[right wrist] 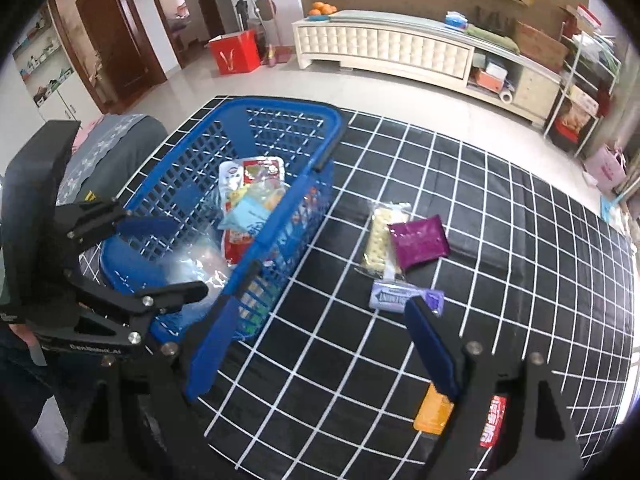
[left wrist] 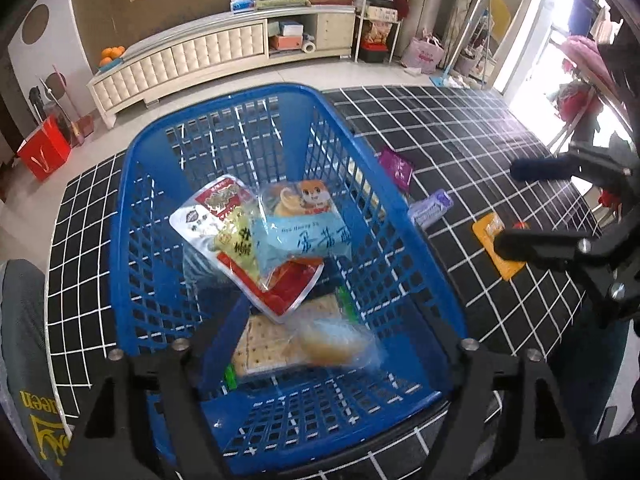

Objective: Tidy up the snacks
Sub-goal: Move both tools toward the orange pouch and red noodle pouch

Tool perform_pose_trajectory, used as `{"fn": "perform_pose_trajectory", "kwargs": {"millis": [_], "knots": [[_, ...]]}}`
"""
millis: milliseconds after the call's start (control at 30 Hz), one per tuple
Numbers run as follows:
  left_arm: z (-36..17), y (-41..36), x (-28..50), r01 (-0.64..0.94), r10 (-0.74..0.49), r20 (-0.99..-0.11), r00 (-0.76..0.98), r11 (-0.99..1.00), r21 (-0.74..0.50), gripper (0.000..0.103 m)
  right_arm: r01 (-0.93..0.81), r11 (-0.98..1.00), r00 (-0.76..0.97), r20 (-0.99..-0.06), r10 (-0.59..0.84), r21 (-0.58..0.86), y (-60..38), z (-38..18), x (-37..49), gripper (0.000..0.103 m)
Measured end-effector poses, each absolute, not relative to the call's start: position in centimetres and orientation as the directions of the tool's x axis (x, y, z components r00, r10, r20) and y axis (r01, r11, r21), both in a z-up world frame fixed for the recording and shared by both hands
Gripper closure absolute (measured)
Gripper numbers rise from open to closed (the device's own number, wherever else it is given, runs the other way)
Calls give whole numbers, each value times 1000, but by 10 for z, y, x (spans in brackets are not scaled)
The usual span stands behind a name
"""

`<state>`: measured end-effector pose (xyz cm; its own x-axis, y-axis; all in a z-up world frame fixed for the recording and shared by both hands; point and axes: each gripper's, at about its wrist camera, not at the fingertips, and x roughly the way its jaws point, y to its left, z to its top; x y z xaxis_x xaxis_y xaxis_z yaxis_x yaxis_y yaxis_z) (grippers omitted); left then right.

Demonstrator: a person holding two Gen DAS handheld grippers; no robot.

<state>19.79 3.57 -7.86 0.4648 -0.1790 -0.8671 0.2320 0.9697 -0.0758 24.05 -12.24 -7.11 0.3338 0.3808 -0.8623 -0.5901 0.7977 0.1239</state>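
**Left tongs over basket, right tongs over loose snacks**

We start at the left. The left gripper (right wrist: 160, 256) hangs above the near end of the blue basket (left wrist: 120, 216), jaws spread and pinching nothing. A blurred clear packet (left wrist: 336, 344) lies beneath them atop the crackers (left wrist: 260, 352); whether it has settled we cannot tell. A pale blue packet (left wrist: 304, 232) and a red-and-white pouch (left wrist: 216, 208) sit deeper in the basket.

Moving right, on the checked cloth (right wrist: 520, 240) beside the basket we note four loose snacks: a cracker pack (right wrist: 380, 240), a purple pouch (right wrist: 418, 240) touching it, a lilac bar (right wrist: 394, 298) just below both, and an orange packet (right wrist: 432, 412) nearer the camera.

The right gripper (right wrist: 320, 344) is also spread and empty. We judge it the nearer hand for all four. The lilac bar lies ahead of its jaws, close to the right finger, long axis running left to right across the view. The orange packet sits partly hidden under that finger.
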Motion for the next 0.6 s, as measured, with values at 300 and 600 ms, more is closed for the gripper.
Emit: {"fn": "perform_pose_trajectory", "kwargs": {"millis": [300, 600], "knots": [[-61, 32, 200, 209, -138, -856, 498, 977, -36, 25, -559, 816, 349, -851, 391, 146, -139, -67, 246, 15], [-46, 39, 207, 161, -127, -840, 527, 986, -47, 25, -534, 829, 354, -846, 399, 167, -152, -65, 257, 15]]}}
